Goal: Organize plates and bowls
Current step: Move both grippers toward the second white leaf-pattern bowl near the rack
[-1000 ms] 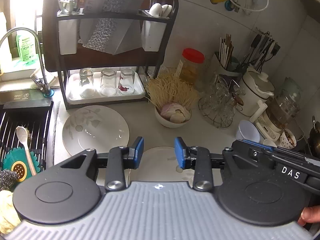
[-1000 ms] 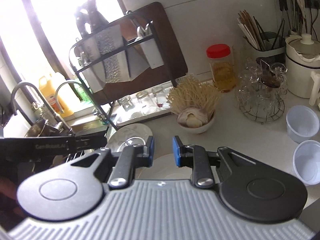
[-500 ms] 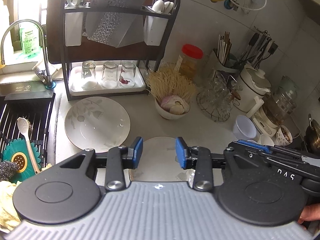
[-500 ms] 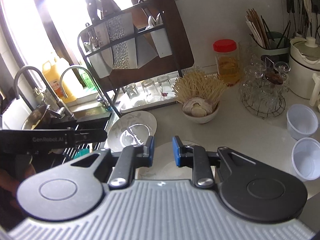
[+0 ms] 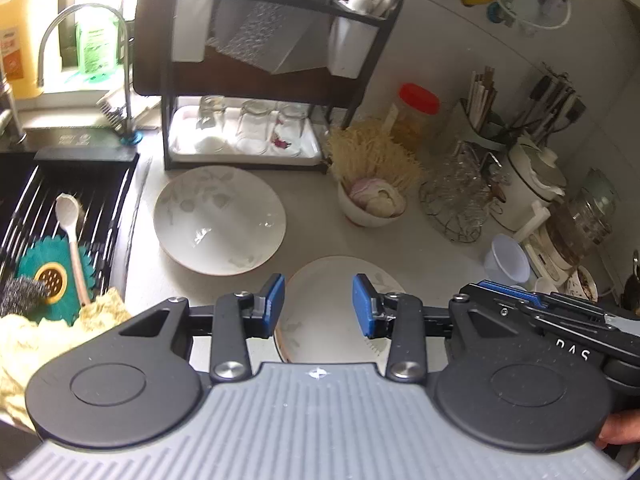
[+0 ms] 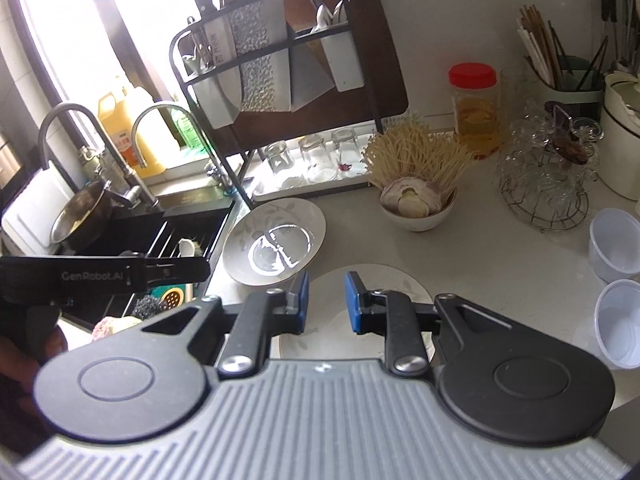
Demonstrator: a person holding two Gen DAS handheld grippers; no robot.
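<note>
2 plates on the bench (image 5: 304,216): deep plate (image 5: 220,220) before the dish rack (image 5: 256,80); flat plate (image 5: 324,312) nearer, just beside it. Small bowl (image 5: 370,208) of garlic and glass stand (image 5: 456,204) lie beyond. Left hand-held gripper (image 5: 318,304) and right hand-held gripper (image 6: 326,300) hover over the flat plate, jaws parted, empty.

My own body covers the near half of the flat plate (image 5: 324,312); the sink (image 5: 24,216) runs off-frame.
</note>
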